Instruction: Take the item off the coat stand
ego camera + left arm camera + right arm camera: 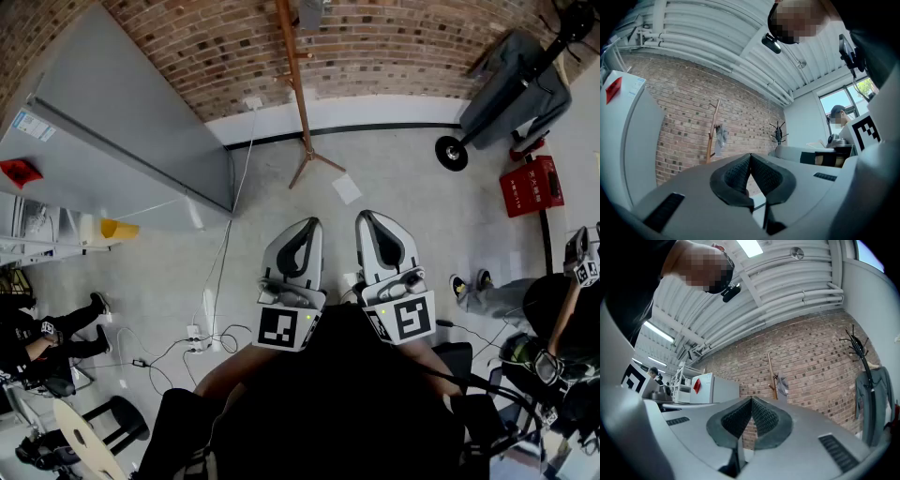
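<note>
Grey cloth item [782, 384] not gripped yet: left gripper [750, 157] & right gripper [751, 400] both clamped shut, empty. Hangs high on thin wooden coat stand [771, 376] by red brick wall [815, 362], well ahead. Approach step; nxt: close in, open jaws, lift free.

Grey left gripper [311, 225] and right gripper [366, 217]; black-and-white marker cubes [284, 328]; black top [337, 403]

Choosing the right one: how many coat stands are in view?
2: wooden coat stand against the brick wall; black coat stand right of it. More could be hidden.
</note>
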A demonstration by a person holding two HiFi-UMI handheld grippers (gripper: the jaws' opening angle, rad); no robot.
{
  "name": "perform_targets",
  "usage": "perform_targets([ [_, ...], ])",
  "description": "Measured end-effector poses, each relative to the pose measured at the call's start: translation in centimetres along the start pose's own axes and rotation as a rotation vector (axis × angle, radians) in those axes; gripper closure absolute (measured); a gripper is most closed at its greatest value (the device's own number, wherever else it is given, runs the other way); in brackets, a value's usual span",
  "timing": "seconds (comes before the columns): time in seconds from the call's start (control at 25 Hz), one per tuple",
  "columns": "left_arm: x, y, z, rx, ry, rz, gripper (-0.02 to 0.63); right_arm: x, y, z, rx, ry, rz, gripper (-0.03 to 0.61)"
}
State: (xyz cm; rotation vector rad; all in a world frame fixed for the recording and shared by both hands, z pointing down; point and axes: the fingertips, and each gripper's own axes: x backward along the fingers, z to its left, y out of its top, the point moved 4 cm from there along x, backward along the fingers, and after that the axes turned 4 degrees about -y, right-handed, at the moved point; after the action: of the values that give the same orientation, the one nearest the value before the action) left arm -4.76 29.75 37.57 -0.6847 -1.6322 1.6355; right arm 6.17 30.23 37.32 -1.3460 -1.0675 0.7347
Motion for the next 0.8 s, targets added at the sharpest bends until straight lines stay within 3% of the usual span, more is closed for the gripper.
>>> perform_targets([
  [0.48, 0.2, -1.0, -2.5, -0.010, 0.028, 0.021, 0.597, 2.1, 0.1, -1.7, -0.069, 0.042, -0.006, 0.560],
  [0.8, 0.7, -2.6, -4.3, -0.021, 0.163, 0.042, 0.597, 4.3, -0.1, -3.3, -0.101, 0.169, -0.033, 0.560],
])
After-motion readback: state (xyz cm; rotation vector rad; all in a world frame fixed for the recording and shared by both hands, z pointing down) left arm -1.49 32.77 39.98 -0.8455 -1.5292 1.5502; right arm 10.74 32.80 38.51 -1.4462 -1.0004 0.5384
